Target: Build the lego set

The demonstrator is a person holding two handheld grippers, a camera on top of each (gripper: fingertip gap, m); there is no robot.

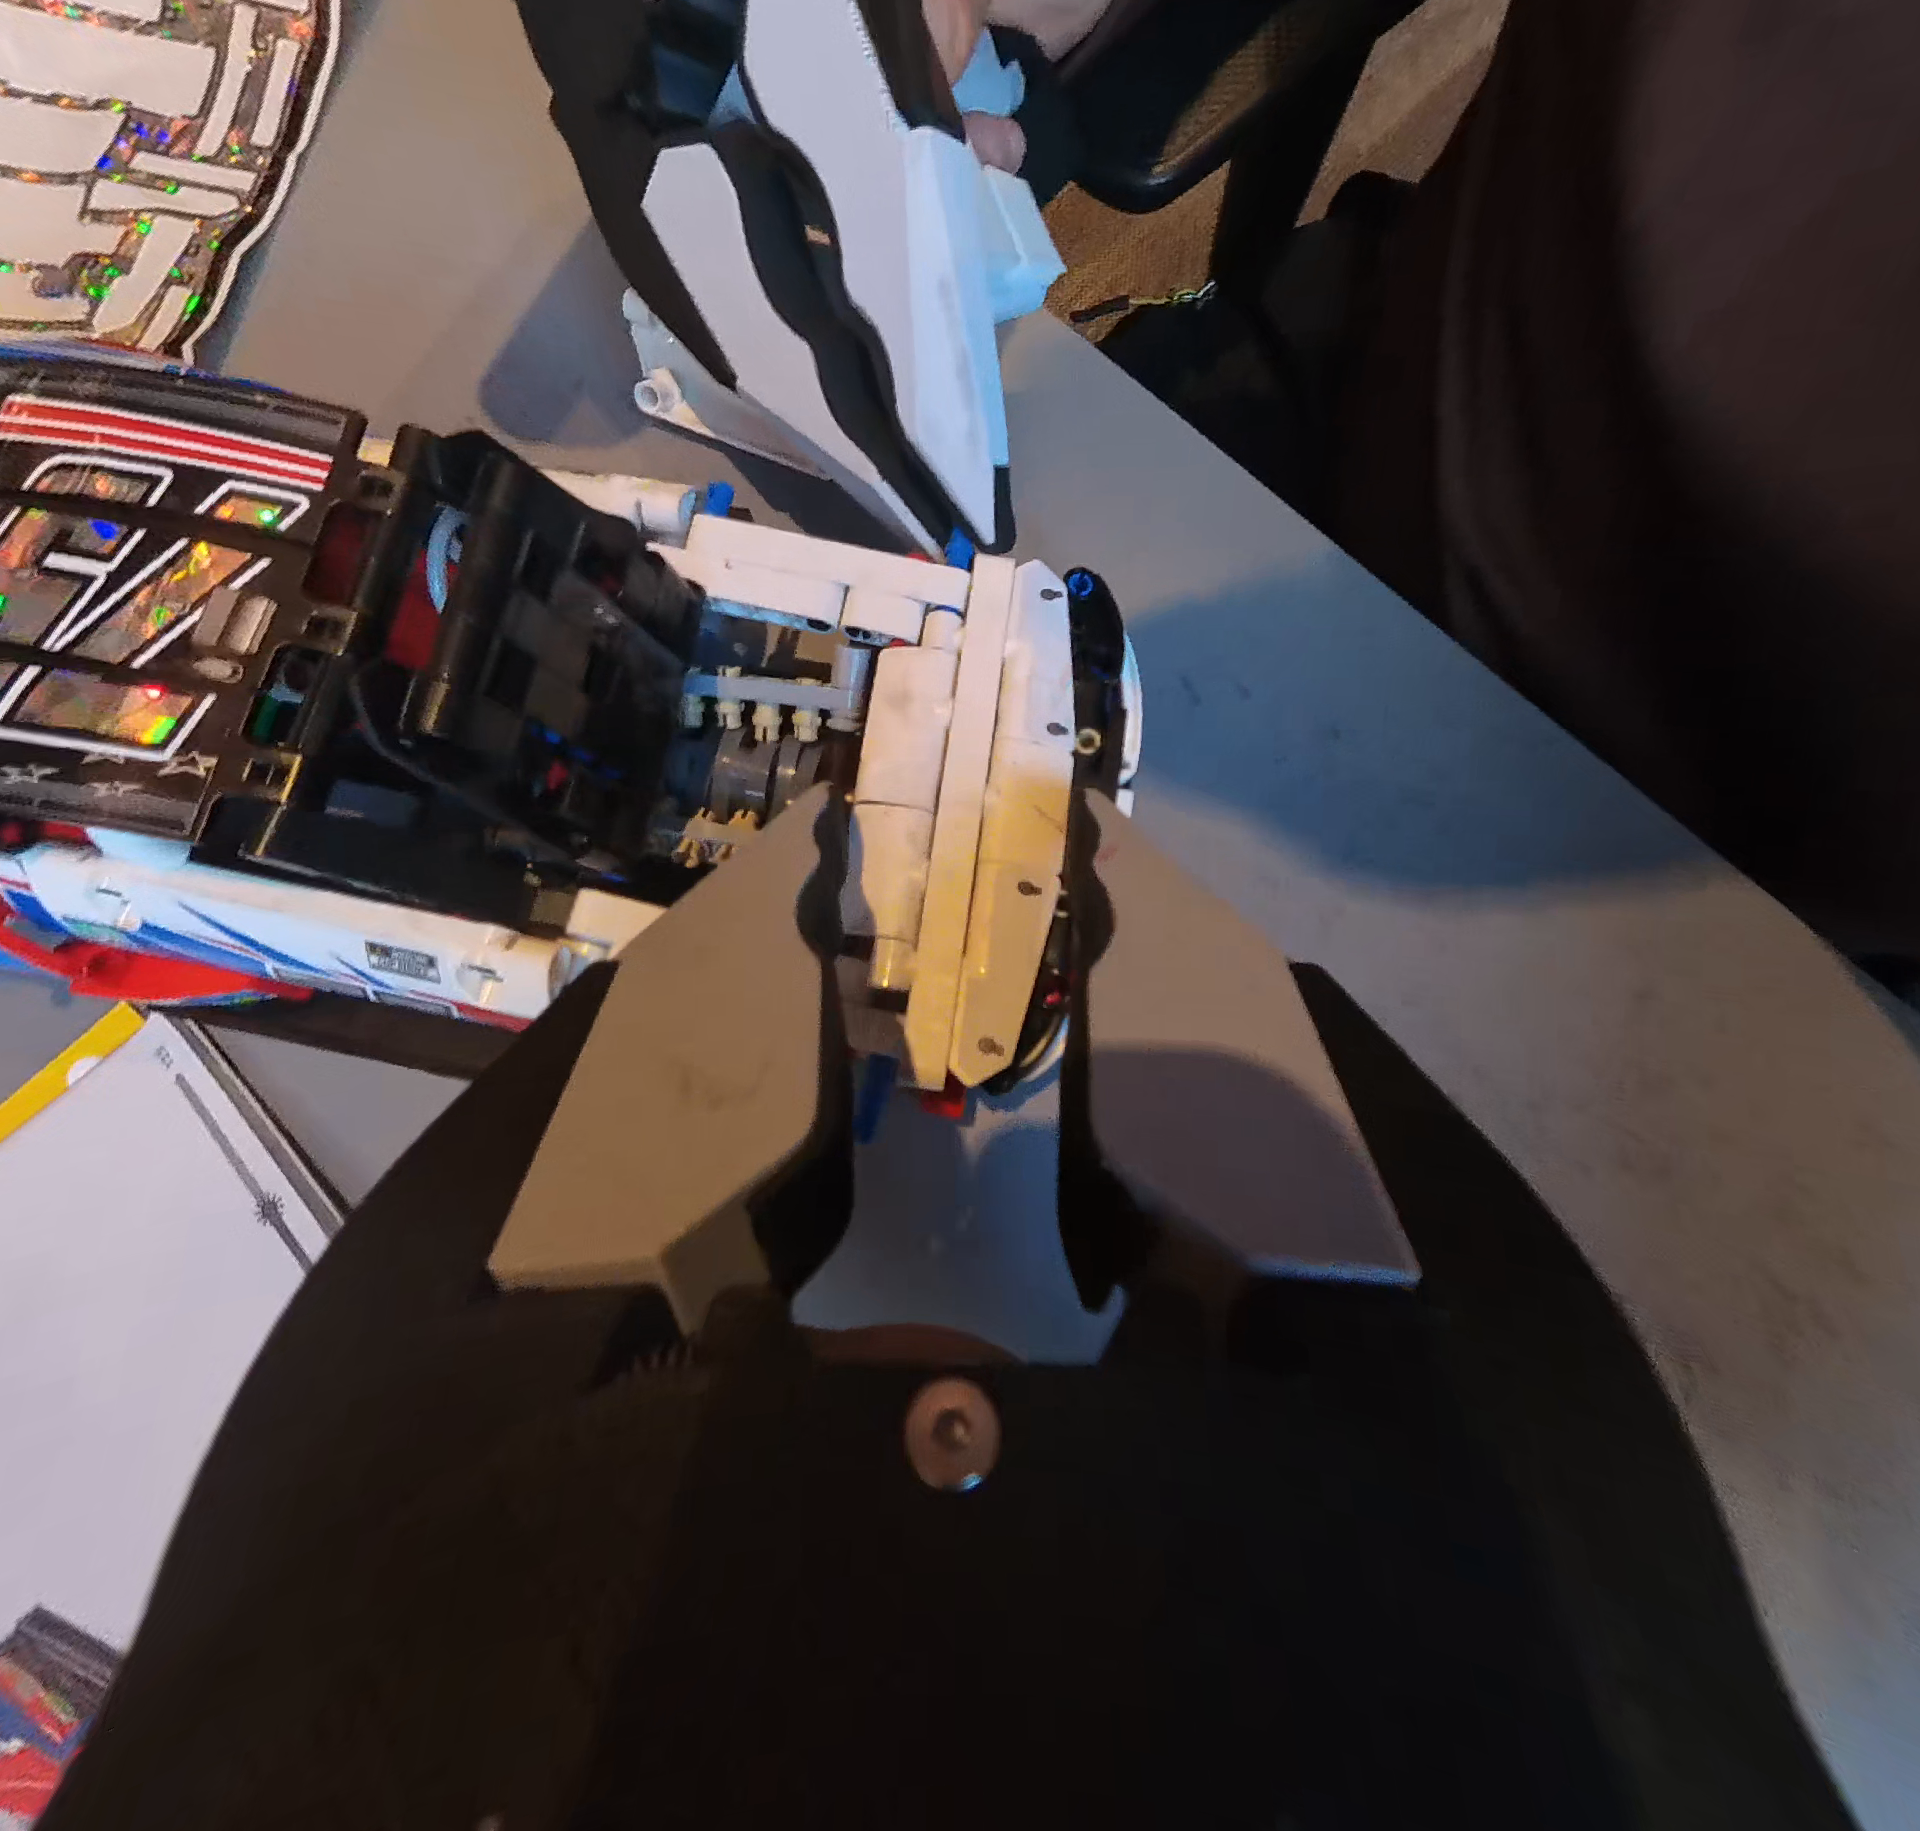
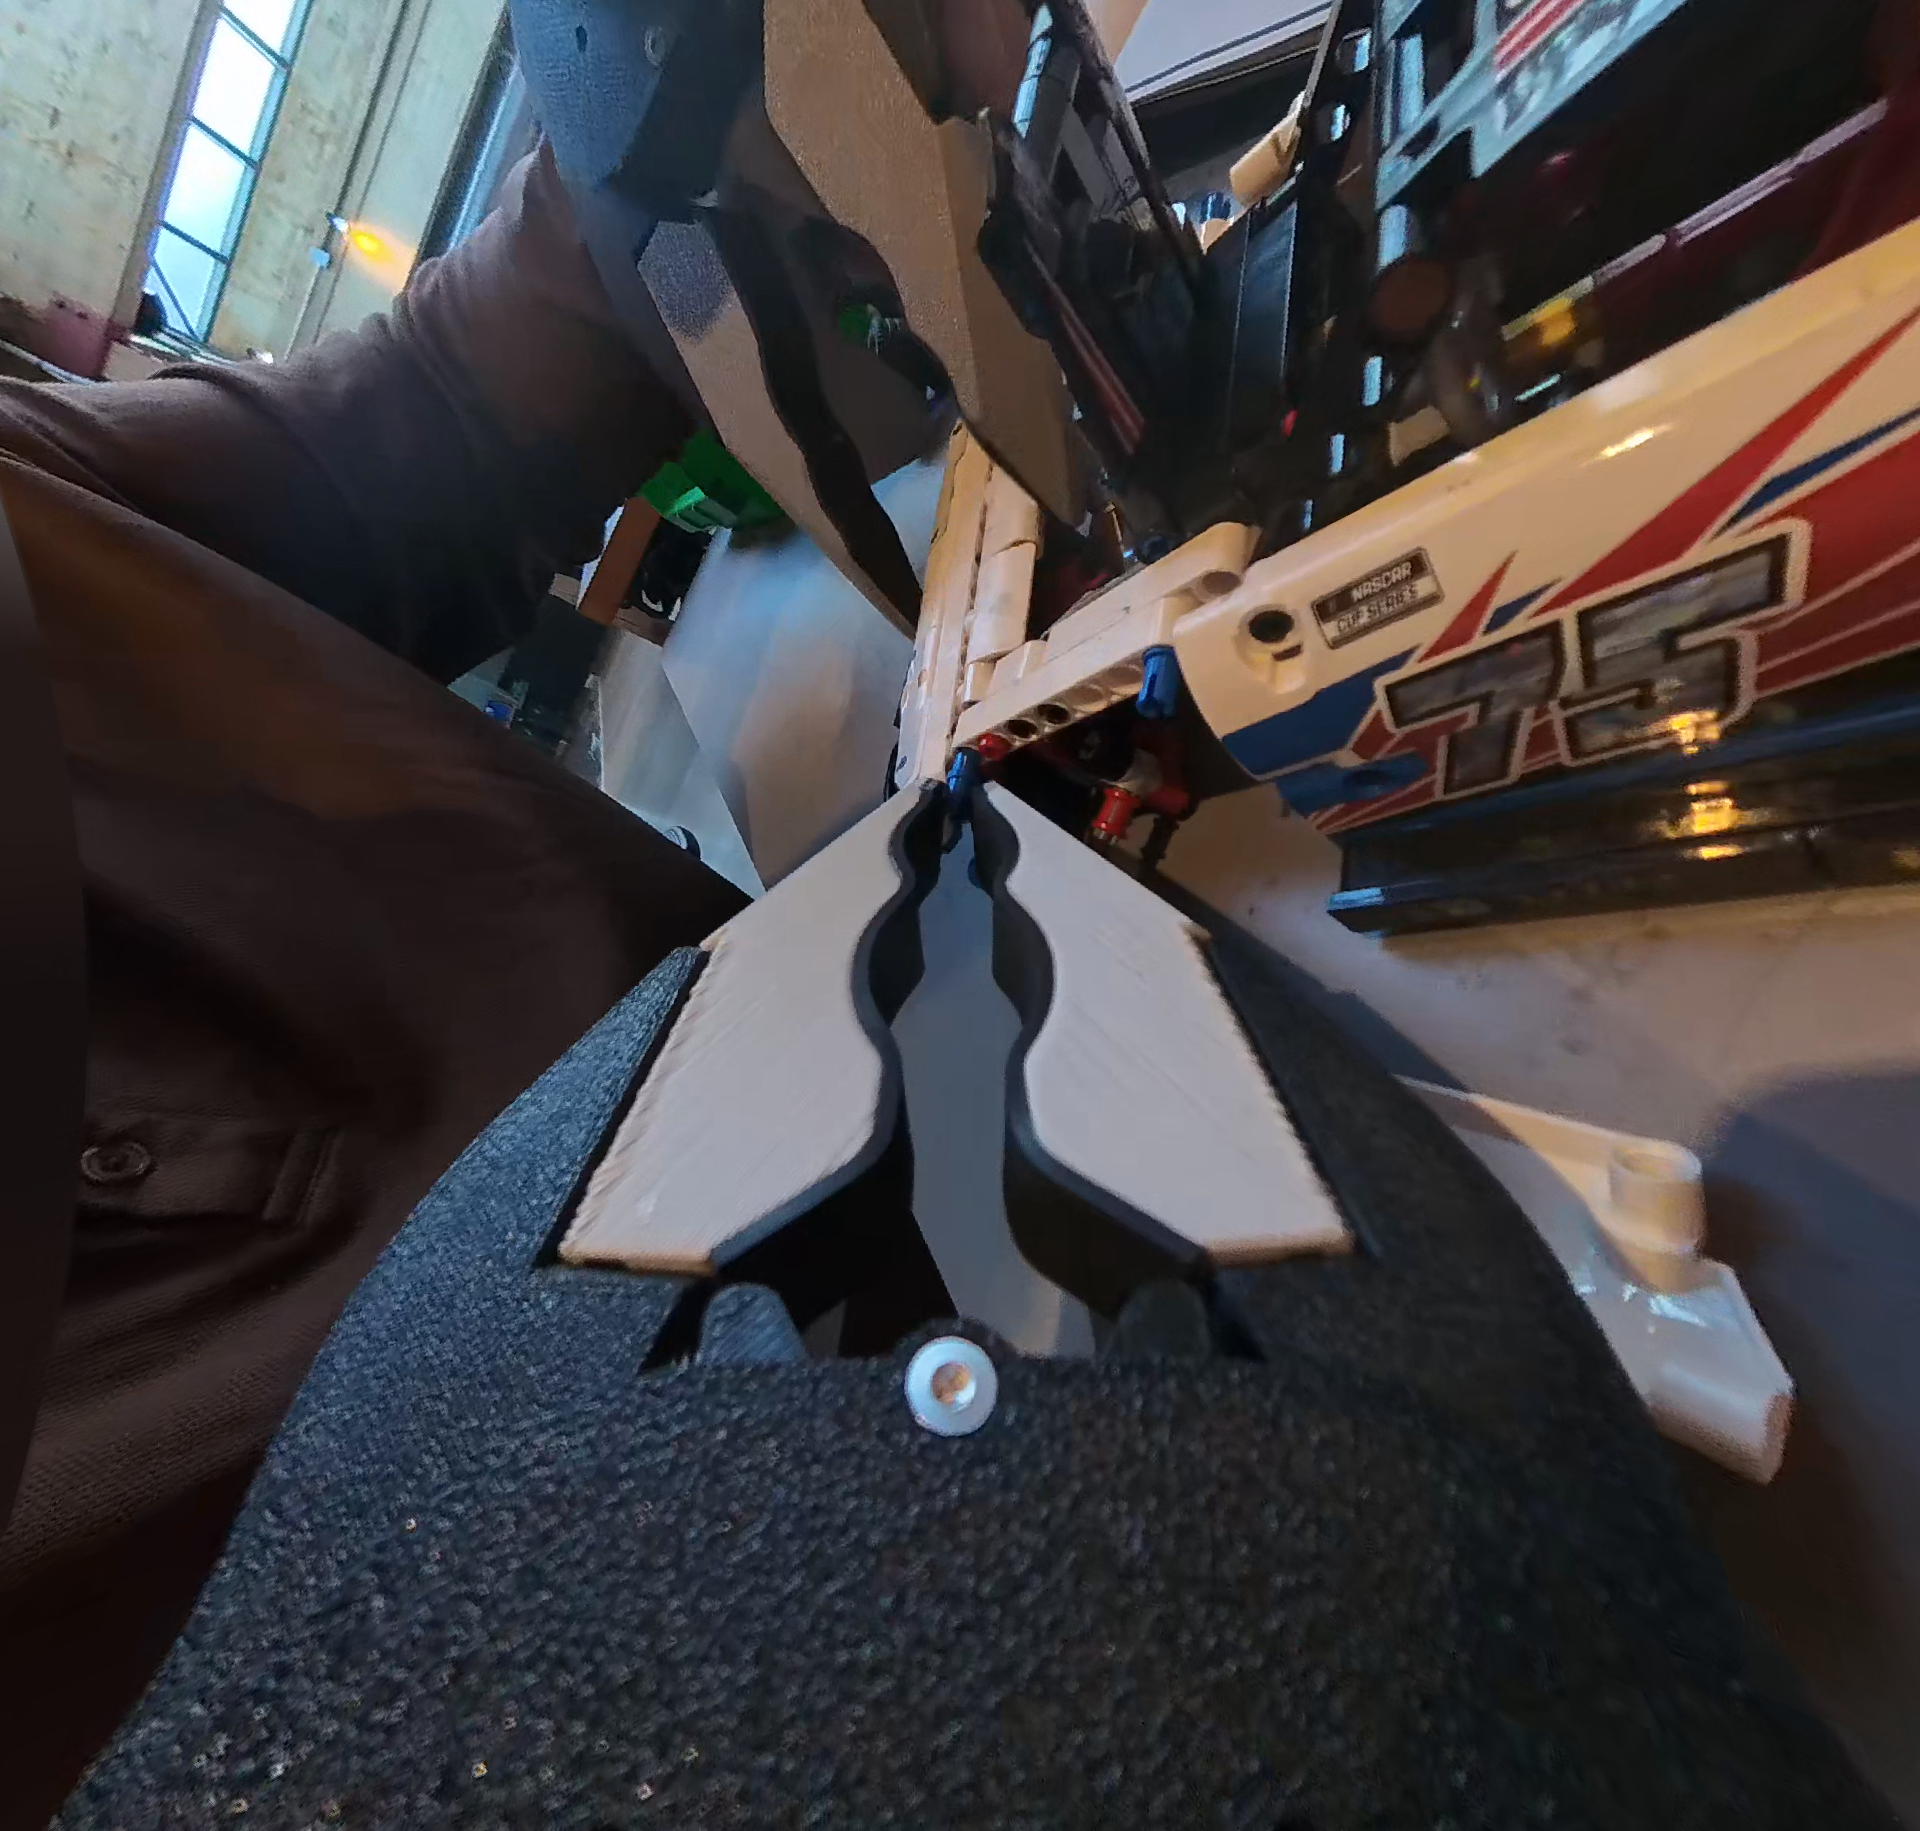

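The lego race car (image 1: pixel 343 701), white with red and blue stripes and a black open middle, lies on the grey table (image 1: pixel 1351 846). My left gripper (image 1: pixel 956 836) is shut on the car's white end section (image 1: pixel 987 763), one finger on each side of it. My right gripper (image 2: pixel 956 794) is shut on a small blue pin (image 2: pixel 961 771) at the lower corner of that same white end section. In the left wrist view the right gripper (image 1: pixel 971 534) comes down from above onto the blue pin (image 1: pixel 958 543). The car's side (image 2: pixel 1558 638) fills the right of the right wrist view.
A loose white panel piece (image 2: pixel 1662 1293) lies on the table beside my right gripper; it also shows in the left wrist view (image 1: pixel 675 379). An instruction booklet (image 1: pixel 104 1262) and a glittery sticker sheet (image 1: pixel 135 98) lie at the left. A person's brown sleeve (image 2: pixel 312 742) is close. My hands' fingertips stand some 5 centimetres from each other.
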